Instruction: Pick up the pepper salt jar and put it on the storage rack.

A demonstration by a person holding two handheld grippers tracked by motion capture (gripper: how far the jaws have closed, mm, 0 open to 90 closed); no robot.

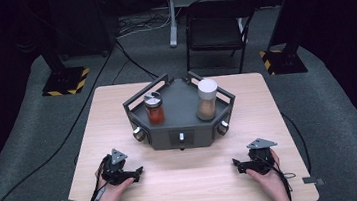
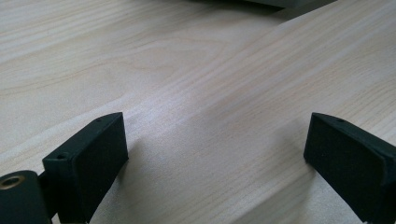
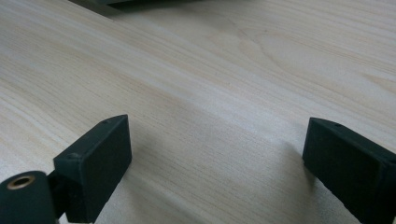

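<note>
A grey six-sided rack (image 1: 182, 130) with low rails stands at the middle of the wooden table (image 1: 191, 189). On its left side is a glass jar of red spice (image 1: 154, 109) with a silver lid. A taller jar of brown spice (image 1: 206, 100) with a white cap stands on its right side. My left gripper (image 1: 138, 173) rests on the table in front of the rack's left corner, and my right gripper (image 1: 236, 165) rests in front of its right corner. In both gripper views the black jaws stand wide apart over bare wood, nothing between them (image 2: 215, 144) (image 3: 217, 144).
The rack's front face carries a small switch (image 1: 181, 137) and round knobs at its corners (image 1: 139, 134) (image 1: 223, 127). A black chair (image 1: 216, 28) stands beyond the table. Striped stand bases (image 1: 66, 82) (image 1: 283, 60) sit on the floor to either side. Tape marks the table's near corners.
</note>
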